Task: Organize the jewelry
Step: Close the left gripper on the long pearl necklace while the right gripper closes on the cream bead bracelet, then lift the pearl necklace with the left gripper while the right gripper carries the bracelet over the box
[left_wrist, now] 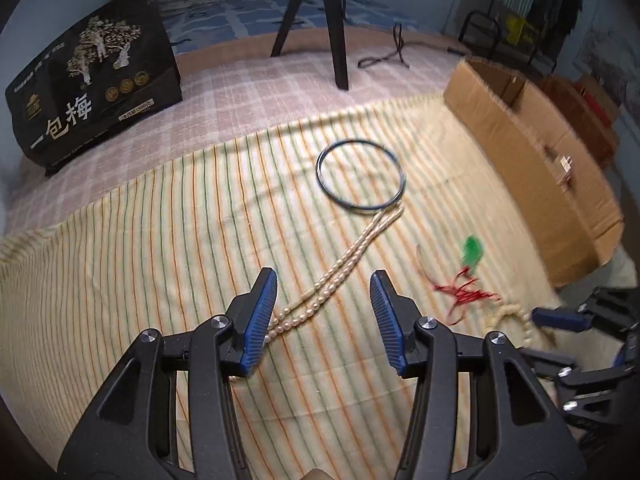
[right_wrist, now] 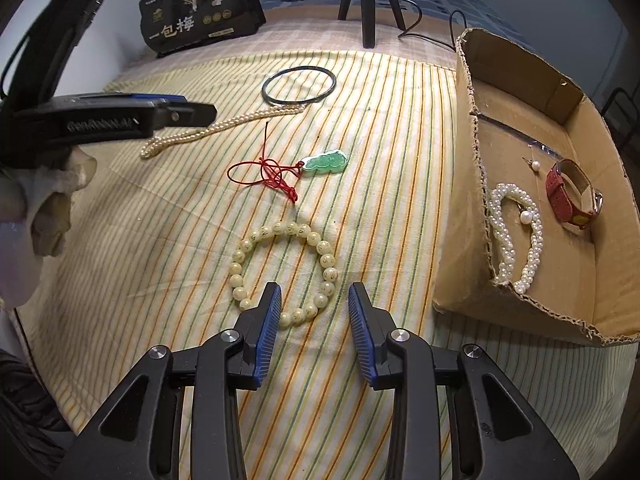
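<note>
Pearl necklace (left_wrist: pixel 340 268) beneath our left gripper (left_wrist: pixel 323 288) — jaws wide, our right gripper (right_wrist: pixel 314 300) spread over the bead bracelet (right_wrist: pixel 285 272) — nothing held.

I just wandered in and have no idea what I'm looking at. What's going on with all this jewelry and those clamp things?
A person is sorting jewelry off a striped cloth into a cardboard box, using a handheld gripper in each hand. The box already holds a pearl bracelet, a red-strapped watch and an earring. The right gripper is open at the beaded bracelet. The left gripper is open over the pearl necklace. A green pendant and dark bangle wait.
</note>
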The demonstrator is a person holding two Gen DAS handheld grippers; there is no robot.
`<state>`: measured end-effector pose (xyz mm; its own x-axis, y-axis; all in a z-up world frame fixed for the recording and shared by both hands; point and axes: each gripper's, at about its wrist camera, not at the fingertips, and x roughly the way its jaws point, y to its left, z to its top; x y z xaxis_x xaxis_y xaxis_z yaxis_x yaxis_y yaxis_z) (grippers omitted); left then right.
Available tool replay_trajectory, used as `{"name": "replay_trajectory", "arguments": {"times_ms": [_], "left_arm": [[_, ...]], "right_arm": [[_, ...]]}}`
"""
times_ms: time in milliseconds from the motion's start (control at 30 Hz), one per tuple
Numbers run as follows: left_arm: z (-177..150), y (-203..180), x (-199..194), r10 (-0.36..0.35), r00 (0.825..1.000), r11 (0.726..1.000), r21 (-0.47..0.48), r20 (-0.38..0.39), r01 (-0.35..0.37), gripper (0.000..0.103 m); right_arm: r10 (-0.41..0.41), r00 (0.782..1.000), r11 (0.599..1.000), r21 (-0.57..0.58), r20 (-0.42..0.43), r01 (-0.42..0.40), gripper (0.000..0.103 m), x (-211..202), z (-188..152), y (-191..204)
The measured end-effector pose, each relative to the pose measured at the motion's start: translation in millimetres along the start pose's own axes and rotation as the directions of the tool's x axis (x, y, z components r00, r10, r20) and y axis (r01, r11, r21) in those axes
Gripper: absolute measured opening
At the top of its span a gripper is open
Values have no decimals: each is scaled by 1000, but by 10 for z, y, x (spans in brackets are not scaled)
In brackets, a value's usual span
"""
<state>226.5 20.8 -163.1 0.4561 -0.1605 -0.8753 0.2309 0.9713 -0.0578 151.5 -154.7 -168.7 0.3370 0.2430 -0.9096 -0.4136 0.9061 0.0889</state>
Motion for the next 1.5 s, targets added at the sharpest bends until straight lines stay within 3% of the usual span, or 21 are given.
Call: {"name": "replay_trajectory", "arguments": {"times_ms": [200, 367, 400, 467, 700, 1133, 1500], "left_arm": [[-102, 35, 195, 35, 999, 999, 29, -36, -34, 44], [-126, 26, 201, -10, 999, 1000, 22, -42, 11, 9], [-135, 11, 201, -14, 999, 1000, 20, -41, 15, 7], [-155, -19, 187, -5, 999, 1000, 27, -34, 6, 5], [-247, -49, 109, -7, 1000, 1000, 18, -21, 7, 5], [-443, -124, -209, -44, 999, 999, -25, 10, 44, 5], [-418, -142, -749, -96, 987, 989, -98, 129, 109, 5]], "right_arm": [[0, 1000, 1000, 1, -9, 0, 33, 39, 7, 1], [2, 1000, 1000, 11, -10, -2, 33, 54, 16, 0], [2, 1000, 1000, 11, -7, -2, 33, 56, 17, 5], [4, 1000, 1000, 11, -2, -4, 31, 63, 23, 10], [46, 999, 999, 6, 7, -46, 9, 63, -6, 28], [51, 997, 999, 8, 57, -52, 6, -113, -32, 40], [36, 988, 999, -35, 151, -31, 6, -466, -15, 77]]}}
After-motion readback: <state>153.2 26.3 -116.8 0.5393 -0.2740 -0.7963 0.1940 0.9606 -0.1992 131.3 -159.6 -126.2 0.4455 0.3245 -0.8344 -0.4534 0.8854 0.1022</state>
